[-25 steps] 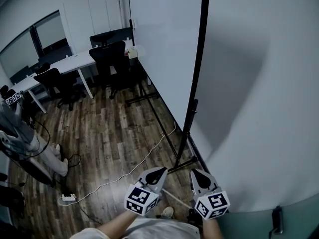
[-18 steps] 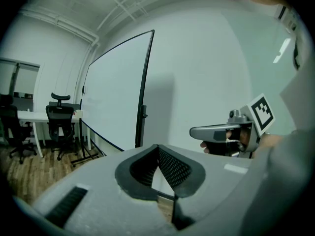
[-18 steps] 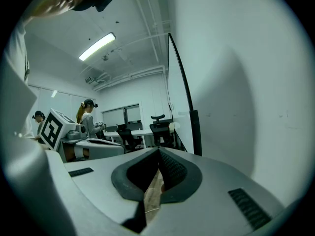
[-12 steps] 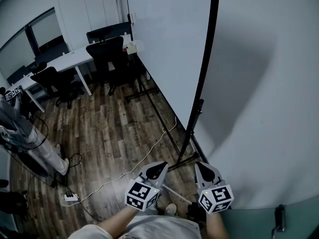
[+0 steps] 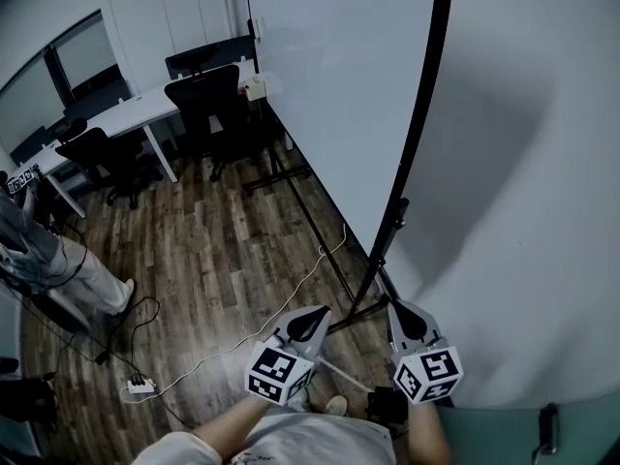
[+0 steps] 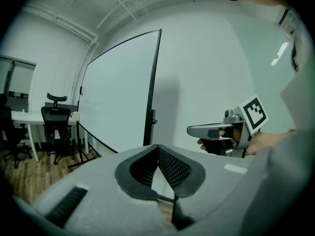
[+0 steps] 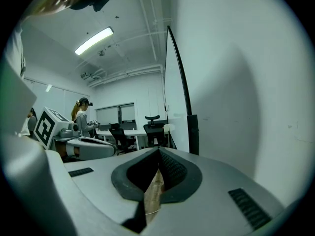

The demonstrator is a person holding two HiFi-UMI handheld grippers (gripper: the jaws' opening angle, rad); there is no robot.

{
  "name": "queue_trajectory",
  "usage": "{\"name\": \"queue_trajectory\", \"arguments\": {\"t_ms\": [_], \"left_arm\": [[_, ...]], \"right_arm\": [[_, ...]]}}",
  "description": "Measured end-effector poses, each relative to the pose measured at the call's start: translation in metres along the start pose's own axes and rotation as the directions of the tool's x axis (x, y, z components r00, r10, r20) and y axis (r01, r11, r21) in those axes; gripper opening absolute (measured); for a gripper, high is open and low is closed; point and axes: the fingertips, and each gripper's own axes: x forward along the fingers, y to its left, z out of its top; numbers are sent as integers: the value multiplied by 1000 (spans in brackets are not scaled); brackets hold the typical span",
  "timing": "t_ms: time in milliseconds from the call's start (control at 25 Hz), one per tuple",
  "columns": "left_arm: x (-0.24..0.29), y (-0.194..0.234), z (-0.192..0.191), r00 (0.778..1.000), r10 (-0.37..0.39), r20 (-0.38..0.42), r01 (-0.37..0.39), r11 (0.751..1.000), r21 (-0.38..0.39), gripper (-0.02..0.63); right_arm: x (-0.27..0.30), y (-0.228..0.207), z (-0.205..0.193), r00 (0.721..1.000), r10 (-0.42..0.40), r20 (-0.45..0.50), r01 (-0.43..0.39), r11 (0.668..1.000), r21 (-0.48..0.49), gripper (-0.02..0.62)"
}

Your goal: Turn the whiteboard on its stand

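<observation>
The tall white whiteboard in its black frame runs past the head view's top edge, and the foot of its black metal stand vanishes behind the right claw. The small pale object on the white office surface is too small to identify, and a person is cut off at the left edge.

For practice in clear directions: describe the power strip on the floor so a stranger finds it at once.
From the big whiteboard and its black stand, follow the white cable across the wooden floor. The power strip lies at its end. It is the only white block there; the cables beside it are black.
</observation>
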Motion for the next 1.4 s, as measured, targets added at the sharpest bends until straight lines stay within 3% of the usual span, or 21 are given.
{"name": "queue_trajectory", "arguments": {"t_ms": [600, 1400], "left_arm": [[58, 40, 17, 1000, -7, 20, 7, 1000, -8, 11], [105, 63, 26, 1000, -19, 5, 19, 1000, 4, 12]], "right_arm": [[64, -48, 13, 997, -77, 13, 77, 997, -2, 6], [117, -98, 15, 991, -133, -16, 133, 991, -14, 9]]}}
